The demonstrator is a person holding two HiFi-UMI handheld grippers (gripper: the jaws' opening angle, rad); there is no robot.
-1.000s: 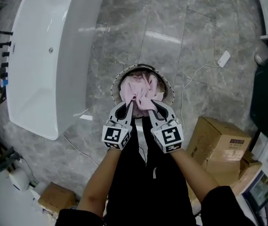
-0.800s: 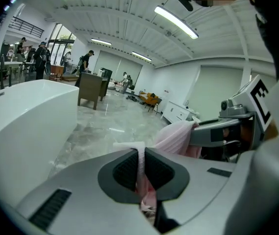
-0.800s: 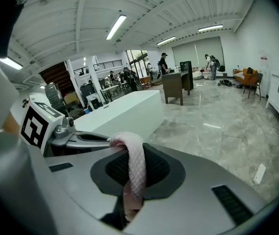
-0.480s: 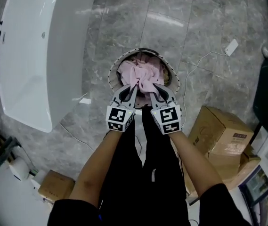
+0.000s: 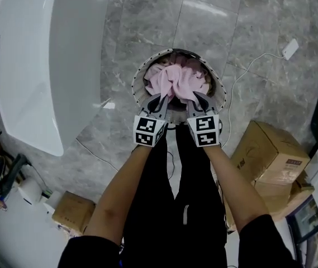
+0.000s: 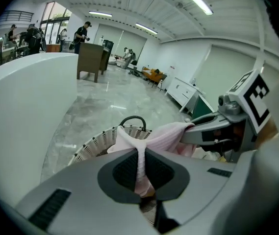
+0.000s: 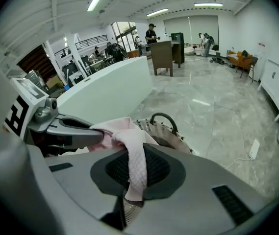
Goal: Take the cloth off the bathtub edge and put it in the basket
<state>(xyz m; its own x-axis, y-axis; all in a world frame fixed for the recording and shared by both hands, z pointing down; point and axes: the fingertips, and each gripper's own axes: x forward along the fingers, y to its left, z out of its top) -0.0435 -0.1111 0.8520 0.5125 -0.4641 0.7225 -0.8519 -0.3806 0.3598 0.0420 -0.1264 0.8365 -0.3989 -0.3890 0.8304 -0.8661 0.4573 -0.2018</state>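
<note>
Underfoot, grey marble floor [image 5: 203,32], white bathtub [image 5: 41,66] beside woven basket [image 5: 138,91].

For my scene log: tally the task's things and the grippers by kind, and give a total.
bathtub: 1
basket: 1
pink cloth: 1
grippers: 2, the left gripper and the right gripper, each shut on the pink cloth
Total: 5

The cloth [image 5: 176,81] fills the basket [image 5: 138,78], so its inside is hidden, and my left gripper [image 5: 161,99] and right gripper [image 5: 195,99] cover the basket's near rim. Left of the basket, the bathtub [image 5: 30,66] runs off the top edge. Beyond the basket, the people [image 6: 83,31] are too small to make out.
</note>
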